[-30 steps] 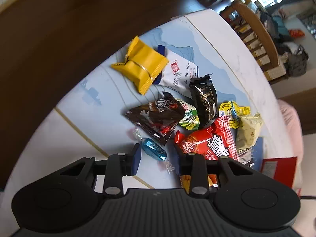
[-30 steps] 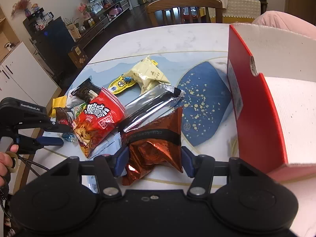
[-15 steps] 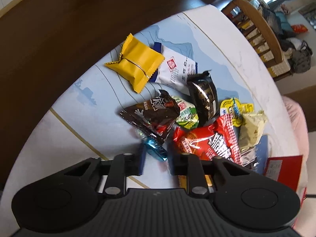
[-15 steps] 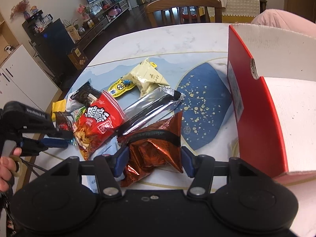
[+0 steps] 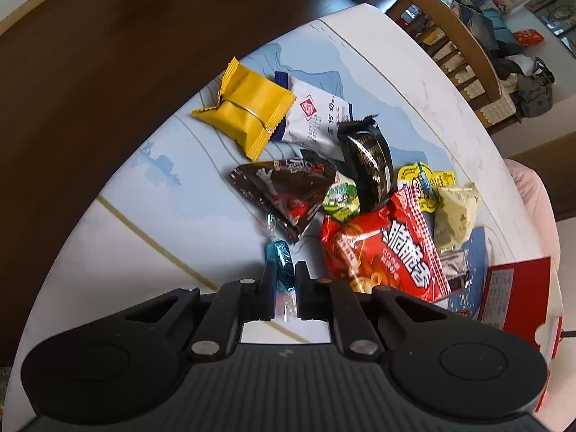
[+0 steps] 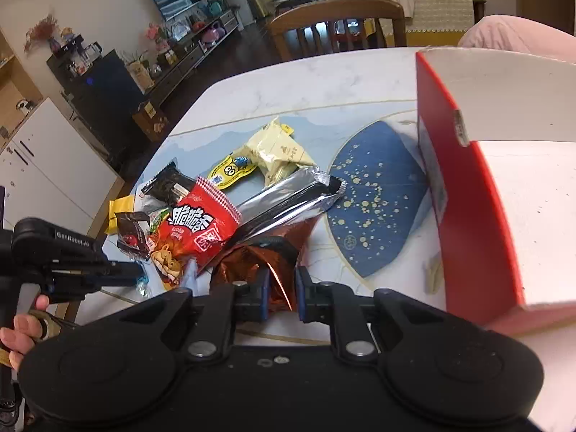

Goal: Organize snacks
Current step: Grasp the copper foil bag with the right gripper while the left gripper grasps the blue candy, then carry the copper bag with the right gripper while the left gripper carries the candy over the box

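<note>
My left gripper (image 5: pixel 284 277) is shut on a small blue wrapped candy (image 5: pixel 279 259) at the near edge of the snack pile. My right gripper (image 6: pixel 282 284) is shut on a copper-brown foil snack bag (image 6: pixel 259 259), which crumples between the jaws. Beside it lie a red snack bag (image 6: pixel 196 230), a silver packet (image 6: pixel 288 201), a pale yellow packet (image 6: pixel 277 151) and a yellow minion packet (image 6: pixel 230 171). The left gripper also shows at the left of the right wrist view (image 6: pixel 138 273). A red box with a white inside (image 6: pixel 468 187) stands at the right.
More snacks lie on the white table (image 5: pixel 108 252): a yellow packet (image 5: pixel 248 108), a white-blue packet (image 5: pixel 316 118), a black packet (image 5: pixel 367 165), a dark brown triangular bag (image 5: pixel 288 190), a green jelly cup (image 5: pixel 340 199). A wooden chair (image 6: pixel 338 25) stands at the far side.
Both grippers have closed: the left onto the blue candy, the right onto the copper-brown bag, squeezing it narrower. The left gripper also moved slightly forward over the candy.
</note>
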`<state>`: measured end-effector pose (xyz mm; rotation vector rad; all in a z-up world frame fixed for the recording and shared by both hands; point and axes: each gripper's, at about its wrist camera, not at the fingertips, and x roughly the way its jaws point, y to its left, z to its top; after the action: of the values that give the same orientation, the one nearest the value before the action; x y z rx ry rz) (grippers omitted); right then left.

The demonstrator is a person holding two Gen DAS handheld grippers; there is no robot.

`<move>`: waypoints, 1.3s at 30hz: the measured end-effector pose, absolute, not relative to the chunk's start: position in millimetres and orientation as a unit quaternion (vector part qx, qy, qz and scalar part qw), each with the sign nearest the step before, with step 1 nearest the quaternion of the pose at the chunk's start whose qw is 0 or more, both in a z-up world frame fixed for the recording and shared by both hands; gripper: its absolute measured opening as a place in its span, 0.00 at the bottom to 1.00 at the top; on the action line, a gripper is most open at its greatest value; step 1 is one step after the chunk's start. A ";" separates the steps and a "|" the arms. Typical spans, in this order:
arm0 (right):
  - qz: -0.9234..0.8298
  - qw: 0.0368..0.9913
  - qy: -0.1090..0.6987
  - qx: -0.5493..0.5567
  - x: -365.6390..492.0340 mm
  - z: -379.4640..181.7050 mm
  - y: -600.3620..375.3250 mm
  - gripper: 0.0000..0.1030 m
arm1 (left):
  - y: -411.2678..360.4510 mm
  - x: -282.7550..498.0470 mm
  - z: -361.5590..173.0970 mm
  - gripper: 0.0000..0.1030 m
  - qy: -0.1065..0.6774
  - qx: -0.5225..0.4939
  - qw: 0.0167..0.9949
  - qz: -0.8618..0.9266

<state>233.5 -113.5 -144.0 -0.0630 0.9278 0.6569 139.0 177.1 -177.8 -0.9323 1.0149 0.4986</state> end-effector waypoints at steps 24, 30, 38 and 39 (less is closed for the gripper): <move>0.253 0.896 0.362 -0.045 157.7 -109.7 -147.0 0.06 | 165.2 111.1 -156.7 0.07 0.471 -0.377 0.776 0.181; 0.239 0.900 0.362 -0.030 150.1 -110.2 -159.4 0.06 | 161.3 122.4 -160.3 0.26 0.479 -0.367 0.777 0.180; 0.229 0.903 0.362 -0.024 148.8 -113.0 -165.5 0.06 | 145.6 146.3 -169.0 0.27 0.506 -0.292 0.784 0.211; 0.228 0.904 0.361 -0.024 148.1 -112.6 -168.1 0.06 | 143.8 147.2 -170.2 0.27 0.507 -0.289 0.784 0.213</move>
<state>148.1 -168.1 -112.6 -0.0486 0.7465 0.4710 147.2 143.8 -170.2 -0.6228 1.0952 0.4586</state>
